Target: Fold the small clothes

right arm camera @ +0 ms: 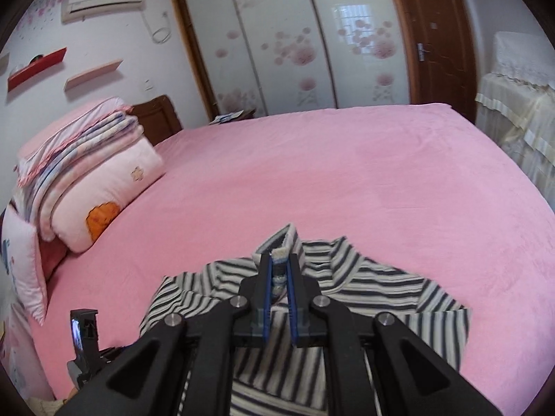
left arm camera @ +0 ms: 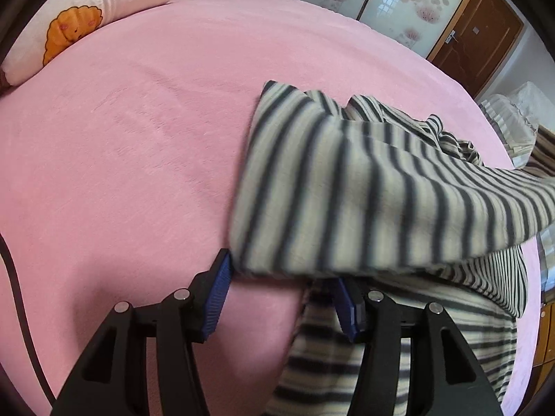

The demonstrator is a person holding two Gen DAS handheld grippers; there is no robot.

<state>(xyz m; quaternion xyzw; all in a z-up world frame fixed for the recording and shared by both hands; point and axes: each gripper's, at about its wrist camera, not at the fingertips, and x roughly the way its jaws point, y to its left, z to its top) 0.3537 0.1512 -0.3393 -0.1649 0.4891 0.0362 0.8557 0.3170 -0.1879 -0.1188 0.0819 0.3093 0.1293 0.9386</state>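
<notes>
A cream garment with dark stripes (left arm camera: 364,187) lies on the pink bed (left arm camera: 138,138). In the left wrist view a blurred fold of it hangs across the right half of the frame, above more of the cloth. My left gripper (left arm camera: 282,277) is open, its blue pads (left arm camera: 218,298) wide apart, right below that fold's edge. In the right wrist view my right gripper (right arm camera: 279,263) is shut on a bunched piece of the striped garment (right arm camera: 347,298) and holds it above the rest of the cloth.
Folded quilts and pillows (right arm camera: 86,187) are stacked at the bed's left end. A wardrobe with flowered sliding doors (right arm camera: 295,34) and a brown door (right arm camera: 433,34) stand beyond the bed. Covered furniture (right arm camera: 517,104) stands at the right. A black device (right arm camera: 85,332) sits at the lower left.
</notes>
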